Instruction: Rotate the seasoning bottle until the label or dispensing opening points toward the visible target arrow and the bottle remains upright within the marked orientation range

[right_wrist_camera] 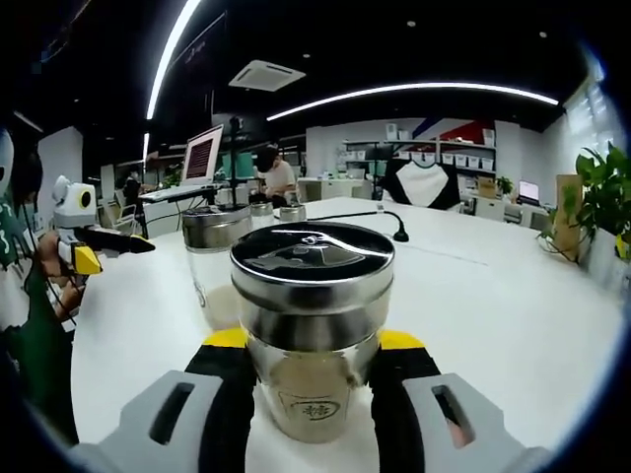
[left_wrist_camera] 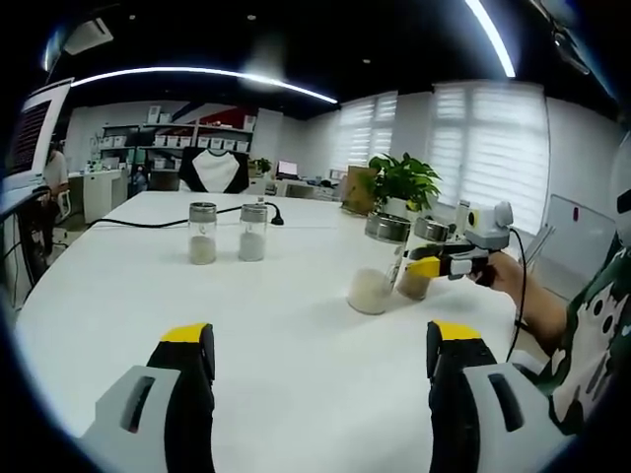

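Note:
My right gripper (right_wrist_camera: 312, 347) is shut on a glass seasoning bottle (right_wrist_camera: 312, 286) with a steel lid, which stands upright on the white table (right_wrist_camera: 513, 315). A printed label on its lower glass faces the camera. A second bottle (right_wrist_camera: 215, 258) stands just behind it to the left. In the left gripper view the held bottle (left_wrist_camera: 430, 233), with brownish contents, is at the right with the right gripper (left_wrist_camera: 426, 266) around it. Beside it is the bottle of white grains (left_wrist_camera: 375, 266). My left gripper (left_wrist_camera: 320, 345) hangs open over the near table and holds nothing.
Two more seasoning bottles (left_wrist_camera: 202, 234) (left_wrist_camera: 252, 232) stand side by side further back on the table (left_wrist_camera: 148, 296). A black cable (left_wrist_camera: 148, 223) runs behind them. A potted plant (left_wrist_camera: 402, 182) sits at the far right edge. A person (right_wrist_camera: 274, 175) sits at a desk beyond.

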The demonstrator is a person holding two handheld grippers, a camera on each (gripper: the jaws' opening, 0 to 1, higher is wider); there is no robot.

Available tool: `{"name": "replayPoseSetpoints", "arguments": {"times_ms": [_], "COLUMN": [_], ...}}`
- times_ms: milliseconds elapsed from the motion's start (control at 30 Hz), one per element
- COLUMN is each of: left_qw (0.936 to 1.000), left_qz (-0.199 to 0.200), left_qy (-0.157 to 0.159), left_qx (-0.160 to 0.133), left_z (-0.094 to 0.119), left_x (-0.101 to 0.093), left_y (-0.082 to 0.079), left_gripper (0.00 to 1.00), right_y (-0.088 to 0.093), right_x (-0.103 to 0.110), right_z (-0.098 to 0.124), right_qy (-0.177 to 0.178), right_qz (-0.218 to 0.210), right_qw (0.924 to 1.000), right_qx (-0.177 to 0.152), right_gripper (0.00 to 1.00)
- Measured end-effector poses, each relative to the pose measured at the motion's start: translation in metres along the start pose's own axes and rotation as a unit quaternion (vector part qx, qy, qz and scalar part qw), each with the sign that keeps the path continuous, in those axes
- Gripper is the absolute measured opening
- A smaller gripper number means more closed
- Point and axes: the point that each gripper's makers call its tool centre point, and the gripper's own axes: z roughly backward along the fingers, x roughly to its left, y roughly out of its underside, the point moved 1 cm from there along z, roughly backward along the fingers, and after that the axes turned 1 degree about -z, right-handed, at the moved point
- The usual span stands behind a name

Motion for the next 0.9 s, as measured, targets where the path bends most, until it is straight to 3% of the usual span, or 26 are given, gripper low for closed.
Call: {"name": "replayPoseSetpoints", "arguments": {"times_ms": [900], "left_qw": [1.0], "left_qz": [-0.001], "left_qy": [0.003], "left_qx": [-0.005], "left_z": [0.003], "left_x": [0.0], "left_y": [-0.003], "left_gripper": [0.94], "right_y": [0.002], "right_x": [-0.014], "right_z": [0.002], "right_qy": [0.114], "right_qz": [-0.042], "right_qw": [0.9925], "right_qx": [0.013], "right_gripper": [0.44]}}
